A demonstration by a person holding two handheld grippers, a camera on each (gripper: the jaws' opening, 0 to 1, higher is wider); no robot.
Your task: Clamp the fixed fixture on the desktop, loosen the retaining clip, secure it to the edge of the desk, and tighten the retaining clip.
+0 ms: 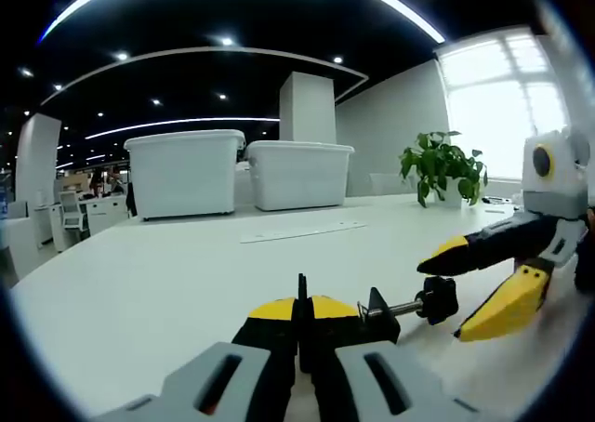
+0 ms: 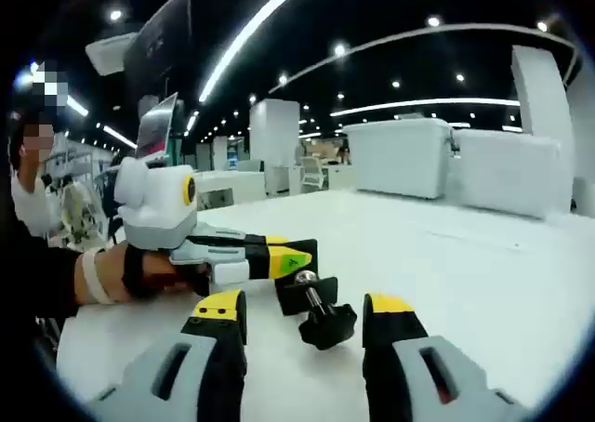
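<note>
Clamp (image 2: 307, 296) pinched in left tongs (image 1: 302, 322) low on desk (image 1: 167, 273), right tongs (image 2: 302, 312) spread beside its knob (image 2: 327, 327).

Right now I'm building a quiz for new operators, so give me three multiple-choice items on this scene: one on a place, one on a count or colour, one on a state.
1. Where is the clamp fixture?
A. On the white desk, held by the left tongs
B. Inside a storage bin
C. Beside the potted plant

2. How many white storage bins stand at the desk's far side?
A. One
B. Two
C. Four

3. How do the right tongs stand?
A. Shut on the knob
C. Open, jaws either side of the knob
B. Shut on nothing

Answers:
1 A: the left tongs are shut on the fixture's black body on the desk.
2 B: two lidded bins sit side by side.
3 C: the black screw knob lies in the gap between the spread jaws.
</note>
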